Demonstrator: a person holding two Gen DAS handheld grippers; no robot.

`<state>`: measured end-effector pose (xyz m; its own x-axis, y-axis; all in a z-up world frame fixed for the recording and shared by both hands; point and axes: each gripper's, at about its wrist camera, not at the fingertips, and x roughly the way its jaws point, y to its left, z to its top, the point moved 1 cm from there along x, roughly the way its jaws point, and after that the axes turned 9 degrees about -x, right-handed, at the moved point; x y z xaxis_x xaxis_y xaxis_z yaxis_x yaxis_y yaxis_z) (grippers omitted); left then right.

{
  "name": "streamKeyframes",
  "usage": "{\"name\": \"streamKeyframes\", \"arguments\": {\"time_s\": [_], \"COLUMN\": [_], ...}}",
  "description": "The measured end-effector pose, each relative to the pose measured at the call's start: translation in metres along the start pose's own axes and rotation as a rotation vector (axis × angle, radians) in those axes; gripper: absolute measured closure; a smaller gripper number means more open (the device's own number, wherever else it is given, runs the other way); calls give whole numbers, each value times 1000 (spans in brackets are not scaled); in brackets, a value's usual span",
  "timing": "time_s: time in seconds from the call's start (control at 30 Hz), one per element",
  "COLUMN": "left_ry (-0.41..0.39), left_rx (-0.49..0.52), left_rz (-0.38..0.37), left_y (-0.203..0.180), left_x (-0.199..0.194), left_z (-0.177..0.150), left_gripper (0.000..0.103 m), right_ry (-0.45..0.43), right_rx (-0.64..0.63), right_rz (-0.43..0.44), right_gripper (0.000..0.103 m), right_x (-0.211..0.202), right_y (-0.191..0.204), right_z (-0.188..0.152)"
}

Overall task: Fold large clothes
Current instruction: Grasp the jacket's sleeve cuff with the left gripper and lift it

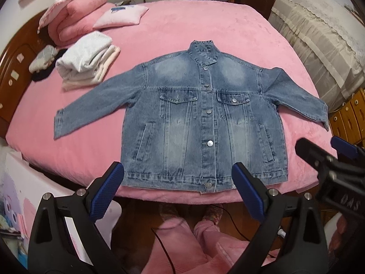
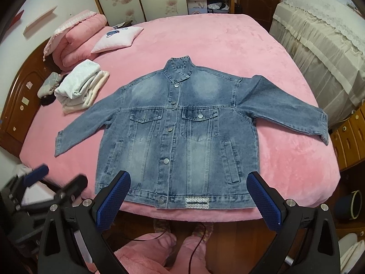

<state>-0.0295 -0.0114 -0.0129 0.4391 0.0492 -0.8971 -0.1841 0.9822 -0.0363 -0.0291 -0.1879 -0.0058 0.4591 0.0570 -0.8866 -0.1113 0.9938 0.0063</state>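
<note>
Jacket [image 1: 203, 118] lies buttoned and flat on the bed [image 1: 228, 27], sleeves spread, unfolded; left gripper [image 1: 178, 182] and right gripper [image 2: 189, 191] hover wide open, empty, at its hem, probably needing a sleeve first

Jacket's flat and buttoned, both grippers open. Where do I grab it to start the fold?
Probably take the denim jacket by its sleeve cuffs: left gripper from the left, right gripper from the right. Both sleeves lie spread outward with free edges, easy to pinch and draw inward.
</note>
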Motion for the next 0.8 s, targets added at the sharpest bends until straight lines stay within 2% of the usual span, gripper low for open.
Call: {"name": "streamKeyframes", "arguments": {"time_s": [0.1, 0.3, 0.47, 0.57, 0.63, 0.7, 0.8], "left_ry": [18, 106, 205, 251, 276, 294, 316], "left_rx": [-21, -121, -343, -421, -486, -567, -669], "left_rz": [20, -11, -70, -11, 2, 15, 80], "left_y": [9, 55, 141, 200, 242, 286, 355], "left_x": [6, 38, 90, 125, 150, 176, 220], "left_z": [-1, 14, 41, 59, 71, 79, 90], "left_gripper": [9, 8, 8, 8, 8, 8, 9], "right_ry": [44, 157, 248, 296, 338, 383, 448], "right_rx": [-8, 2, 37, 48, 41, 21, -13], "right_rz": [24, 32, -23, -84, -120, -144, -138], "right_gripper": [0, 0, 0, 0, 0, 0, 0], "right_x": [17, 66, 112, 138, 158, 180, 212], "right_y": [6, 26, 50, 74, 97, 130, 184], "right_z": [5, 27, 47, 58, 66, 72, 76]}}
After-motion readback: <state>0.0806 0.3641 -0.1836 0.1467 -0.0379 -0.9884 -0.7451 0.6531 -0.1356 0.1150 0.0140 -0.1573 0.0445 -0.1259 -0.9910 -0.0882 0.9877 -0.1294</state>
